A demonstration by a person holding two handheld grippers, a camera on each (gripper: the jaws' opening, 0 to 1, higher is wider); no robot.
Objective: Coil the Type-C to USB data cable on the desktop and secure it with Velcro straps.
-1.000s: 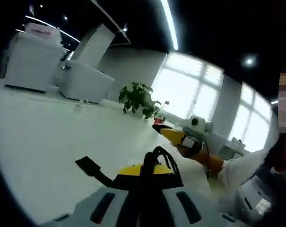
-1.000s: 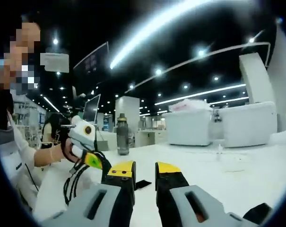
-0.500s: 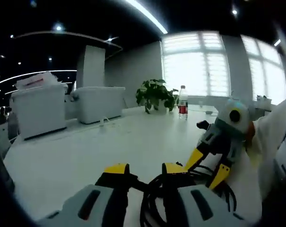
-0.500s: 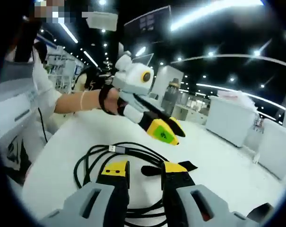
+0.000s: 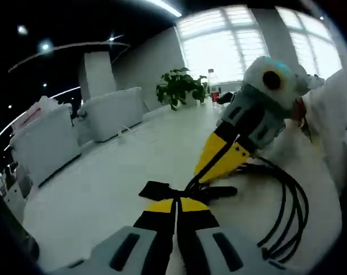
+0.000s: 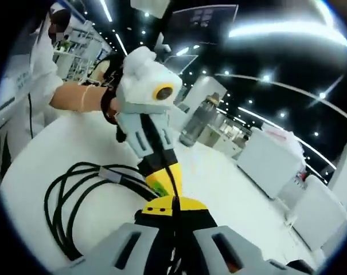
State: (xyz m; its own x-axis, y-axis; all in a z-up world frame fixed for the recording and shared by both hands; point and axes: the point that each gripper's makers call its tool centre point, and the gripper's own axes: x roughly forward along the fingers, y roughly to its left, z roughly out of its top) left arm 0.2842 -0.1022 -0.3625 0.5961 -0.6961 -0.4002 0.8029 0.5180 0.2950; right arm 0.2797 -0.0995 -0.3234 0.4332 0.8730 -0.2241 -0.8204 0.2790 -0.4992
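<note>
Both jaws seemingly closed on cable point(image 5: 288, 212).

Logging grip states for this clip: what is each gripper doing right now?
Left gripper: shut on the Velcro strap.
Right gripper: shut on the cable.

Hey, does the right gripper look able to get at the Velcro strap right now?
Probably yes: the right gripper sits right at the Velcro strap with the left gripper, nothing between them.

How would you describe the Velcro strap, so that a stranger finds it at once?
On the white desktop, find the coiled black cable. Beside the coil, at the yellow gripper tips, lies the Velcro strap: a flat, wide black band, unlike the thin round cable loops.
</note>
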